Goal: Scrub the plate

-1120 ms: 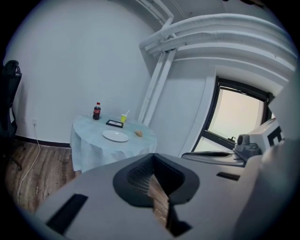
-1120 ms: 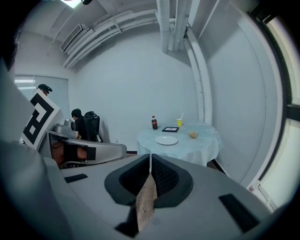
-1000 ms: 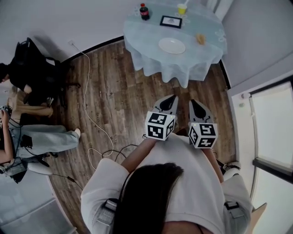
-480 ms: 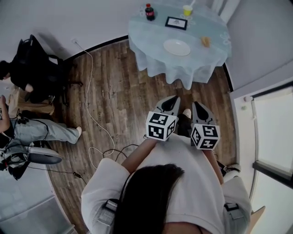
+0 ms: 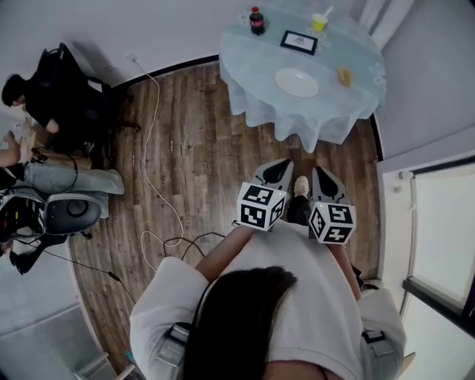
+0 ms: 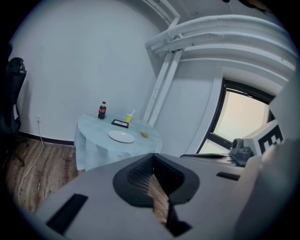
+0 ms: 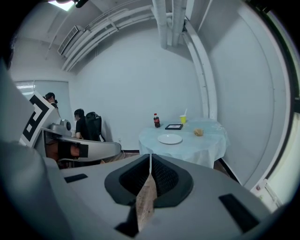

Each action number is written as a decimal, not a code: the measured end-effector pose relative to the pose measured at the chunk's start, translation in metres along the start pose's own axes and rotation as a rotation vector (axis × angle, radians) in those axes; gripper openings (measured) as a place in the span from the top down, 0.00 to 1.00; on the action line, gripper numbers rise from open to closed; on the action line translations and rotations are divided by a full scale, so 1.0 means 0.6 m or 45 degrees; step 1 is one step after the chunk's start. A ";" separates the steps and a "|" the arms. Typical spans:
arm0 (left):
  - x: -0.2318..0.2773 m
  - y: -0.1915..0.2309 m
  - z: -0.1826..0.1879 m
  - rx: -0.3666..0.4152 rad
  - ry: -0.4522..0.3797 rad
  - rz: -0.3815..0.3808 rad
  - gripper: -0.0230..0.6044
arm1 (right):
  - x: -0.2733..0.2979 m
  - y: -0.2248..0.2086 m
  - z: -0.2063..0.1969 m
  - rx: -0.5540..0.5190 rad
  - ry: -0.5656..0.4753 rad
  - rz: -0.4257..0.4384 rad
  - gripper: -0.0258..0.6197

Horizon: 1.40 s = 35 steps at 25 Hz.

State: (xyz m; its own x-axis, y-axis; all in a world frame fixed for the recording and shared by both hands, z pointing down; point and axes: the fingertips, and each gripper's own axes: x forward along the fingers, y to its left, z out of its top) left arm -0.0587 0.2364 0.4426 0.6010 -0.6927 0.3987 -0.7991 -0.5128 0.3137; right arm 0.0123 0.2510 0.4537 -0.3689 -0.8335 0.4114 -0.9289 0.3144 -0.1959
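Observation:
A white plate lies on a round table with a pale blue cloth, far ahead of me across the wooden floor. A small tan sponge-like lump sits to the plate's right. My left gripper and right gripper are side by side in front of my chest, both shut and empty, pointing toward the table. The left gripper view shows the plate beyond its closed jaws. The right gripper view shows the plate and the lump beyond its closed jaws.
A cola bottle, a yellow cup with a straw and a black frame stand at the table's back. A white cable trails over the floor. Seated people and an office chair are at the left. A window runs along the right.
The table has shifted right and lower in the head view. My foot now shows between the grippers. The people at the left have shifted. Both grippers stay shut.

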 end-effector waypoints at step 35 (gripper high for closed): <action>0.234 0.012 0.092 -0.021 0.056 0.126 0.95 | 0.142 -0.253 0.103 0.024 0.053 0.056 0.90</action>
State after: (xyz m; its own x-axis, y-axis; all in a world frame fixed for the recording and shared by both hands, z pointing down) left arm 0.0191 0.1076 0.4531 0.5196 -0.7161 0.4660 -0.8544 -0.4343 0.2852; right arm 0.1241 0.1042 0.4631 -0.4110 -0.7993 0.4384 -0.9110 0.3416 -0.2312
